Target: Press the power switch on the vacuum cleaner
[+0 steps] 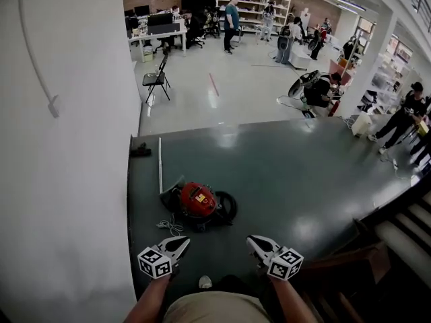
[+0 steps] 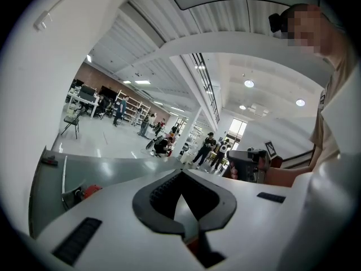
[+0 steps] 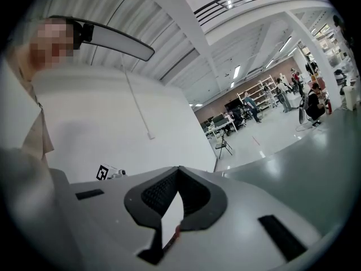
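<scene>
Currently both grippers are well short of the target. Left gripper (image 1: 182, 242): fingers closed tip to tip, nothing between them. Right gripper (image 1: 252, 241): likewise closed and empty. The vacuum cleaner (image 1: 199, 202) sits on the glossy dark-green floor (image 1: 289, 180), ahead of and between the two grippers, somewhat nearer the left one. Its body runs roughly left to right across the head view. Shell is a smooth red plastic dome with a yellow label; black hose (image 1: 227, 207) looped at its right, white cord (image 1: 170, 227) bunched near its left. Switch too small to pick out. Judgement: closed fingertips suit pressing; left has the shorter reach.
</scene>
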